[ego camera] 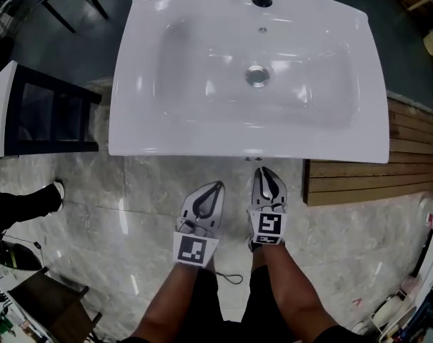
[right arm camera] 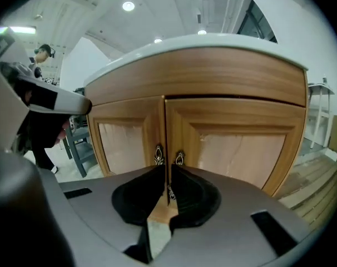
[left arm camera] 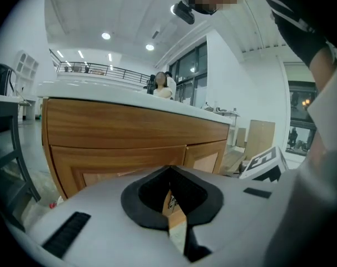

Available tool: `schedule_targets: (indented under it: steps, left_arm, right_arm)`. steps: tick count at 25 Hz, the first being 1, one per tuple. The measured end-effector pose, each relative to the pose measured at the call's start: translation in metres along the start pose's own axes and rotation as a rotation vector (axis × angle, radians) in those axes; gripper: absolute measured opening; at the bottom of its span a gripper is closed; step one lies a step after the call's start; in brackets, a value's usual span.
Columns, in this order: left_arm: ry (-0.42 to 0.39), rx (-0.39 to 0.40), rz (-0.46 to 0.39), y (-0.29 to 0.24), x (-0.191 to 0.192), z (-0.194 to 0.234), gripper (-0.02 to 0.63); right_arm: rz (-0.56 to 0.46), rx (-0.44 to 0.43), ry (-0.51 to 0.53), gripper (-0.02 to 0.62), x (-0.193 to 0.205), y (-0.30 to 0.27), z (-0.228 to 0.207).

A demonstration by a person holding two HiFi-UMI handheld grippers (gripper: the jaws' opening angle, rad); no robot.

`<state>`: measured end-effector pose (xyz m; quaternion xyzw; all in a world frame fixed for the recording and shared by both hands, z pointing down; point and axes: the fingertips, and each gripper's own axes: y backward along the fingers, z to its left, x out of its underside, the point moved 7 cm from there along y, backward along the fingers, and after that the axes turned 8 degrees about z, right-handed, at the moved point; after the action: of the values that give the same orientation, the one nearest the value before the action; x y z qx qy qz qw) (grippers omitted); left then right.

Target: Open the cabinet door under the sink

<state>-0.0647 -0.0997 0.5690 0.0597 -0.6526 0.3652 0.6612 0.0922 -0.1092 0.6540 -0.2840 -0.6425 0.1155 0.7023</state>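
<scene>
Plainly, both grippers are empty: the left gripper has its fingers pressed together at the tips, and the right gripper likewise (nothing sits between either pair). The cabinet doors under the sink stand closed, their two metal handles just beyond the right gripper's tips.

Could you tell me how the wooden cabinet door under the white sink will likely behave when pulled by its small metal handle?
The framed wooden cabinet door looks rigid, so it should probably swing as one stiff panel. Its small metal handle seems thin, smooth and dangling, so a grip may slip off.
</scene>
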Motion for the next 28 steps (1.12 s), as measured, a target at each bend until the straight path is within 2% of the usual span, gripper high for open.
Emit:
schedule_targets:
  steps: [1, 2, 4, 7, 12, 19, 28]
  left_arm:
    - [0.0, 0.0, 0.002, -0.002, 0.003, 0.003, 0.02]
    - [-0.007, 0.0, 0.003, -0.003, 0.005, 0.005, 0.02]
    - [-0.038, 0.003, 0.008, -0.006, 0.009, 0.009, 0.02]
    - [-0.086, 0.011, 0.01, -0.008, 0.01, 0.014, 0.02]
    - [0.002, -0.023, -0.012, -0.005, 0.002, 0.03, 0.02]
    - [-0.045, -0.016, -0.021, -0.006, 0.0, 0.039, 0.02]
    - [-0.053, 0.03, -0.003, -0.004, 0.011, 0.03, 0.02]
  right_arm:
    - [0.008, 0.004, -0.001, 0.042, 0.004, -0.008, 0.0]
    - [0.015, 0.009, -0.001, 0.088, 0.008, -0.015, 0.0]
    - [0.033, 0.029, -0.005, 0.118, 0.016, -0.028, -0.002]
    - [0.069, 0.047, -0.013, 0.118, 0.026, -0.041, -0.008]
    - [0.071, 0.04, -0.008, 0.112, 0.031, -0.054, -0.008]
    - [0.061, 0.035, -0.035, 0.117, 0.033, -0.054, -0.008]
    - [0.056, -0.017, -0.047, 0.11, 0.037, -0.058, -0.014]
